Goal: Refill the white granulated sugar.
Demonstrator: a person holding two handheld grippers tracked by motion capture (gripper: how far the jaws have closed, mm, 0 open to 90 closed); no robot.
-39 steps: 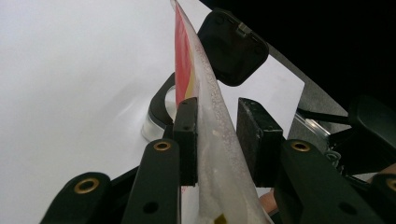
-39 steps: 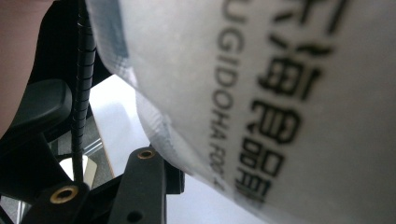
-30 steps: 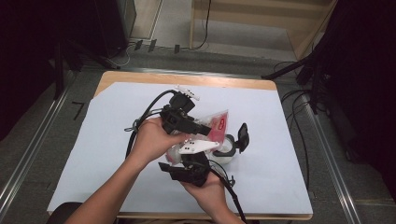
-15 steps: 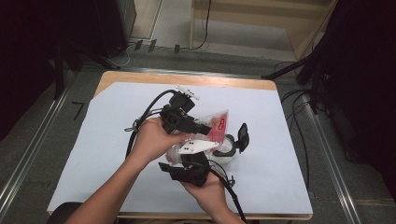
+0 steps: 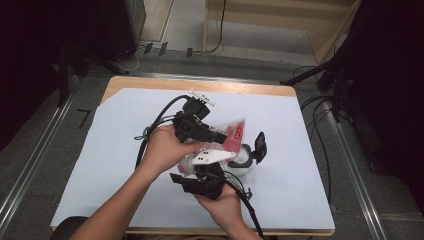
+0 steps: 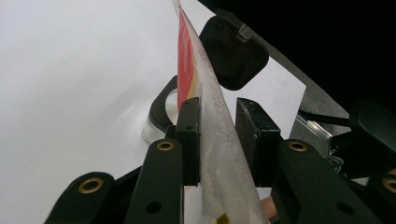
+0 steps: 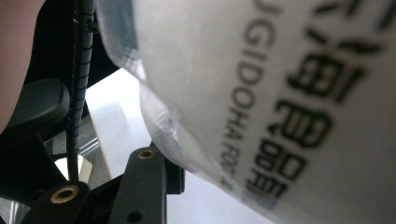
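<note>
A clear plastic bag with red print hangs over the middle of the table between both hands. My left gripper reaches in from the left. In the left gripper view its black pads press the bag's thin edge from both sides. My right gripper comes up from below, under its grey plate. In the right gripper view the printed bag lies against one finger and hides the other. Just under the bag stands a round clear container with its black flip lid open.
A white sheet covers the wooden table. Black cables trail from the left gripper across the sheet. Dark stands and cables crowd the floor to the right. A wooden frame stands beyond the far edge.
</note>
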